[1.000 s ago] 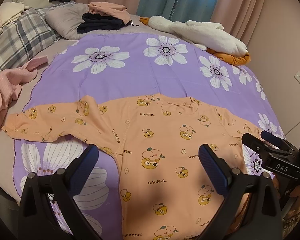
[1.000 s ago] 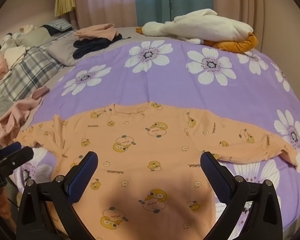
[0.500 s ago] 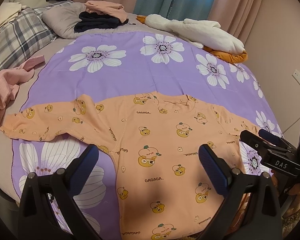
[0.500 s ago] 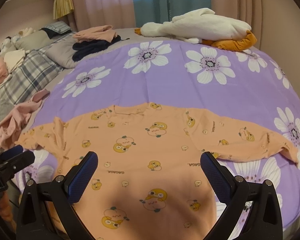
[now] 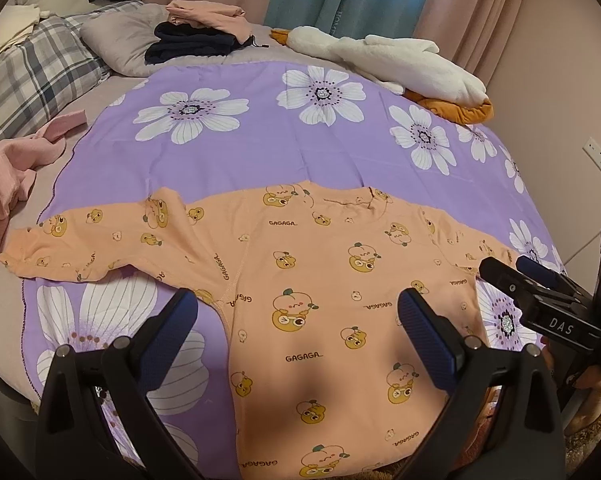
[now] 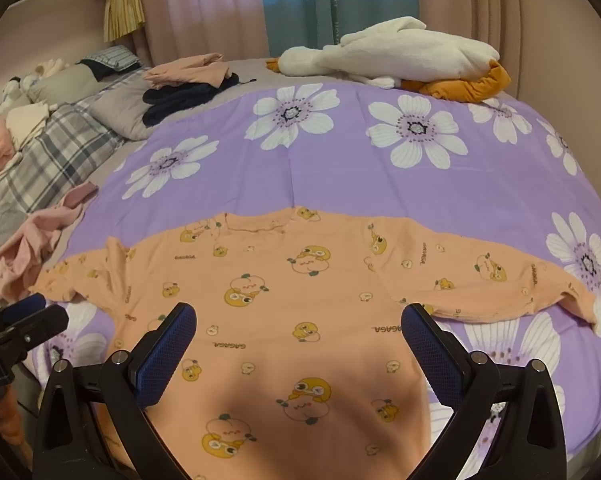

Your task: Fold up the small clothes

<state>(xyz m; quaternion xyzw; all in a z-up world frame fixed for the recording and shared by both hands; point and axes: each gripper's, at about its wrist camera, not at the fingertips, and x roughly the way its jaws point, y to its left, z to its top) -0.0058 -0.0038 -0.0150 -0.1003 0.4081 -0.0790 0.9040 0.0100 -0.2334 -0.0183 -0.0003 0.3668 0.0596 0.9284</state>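
An orange long-sleeved child's top [image 5: 320, 272] with cartoon prints lies flat and face up on a purple flowered sheet [image 5: 260, 152], both sleeves spread out to the sides. It also shows in the right wrist view [image 6: 284, 280]. My left gripper [image 5: 296, 328] is open and empty, hovering above the shirt's lower body. My right gripper [image 6: 298, 340] is open and empty above the same area. The right gripper's tip shows at the right edge of the left wrist view [image 5: 540, 296]; the left gripper's tip shows at the left edge of the right wrist view [image 6: 20, 320].
A pink garment [image 5: 8, 172] lies crumpled at the left of the sheet. Folded pink and navy clothes [image 5: 196, 32] sit on a grey pillow at the back. A white plush goose [image 5: 388, 56] lies at the back right. The bed's near edge is just under the grippers.
Both grippers have drawn back and risen slightly, so the shirt sits a little farther away in both views. The shirt has not moved.
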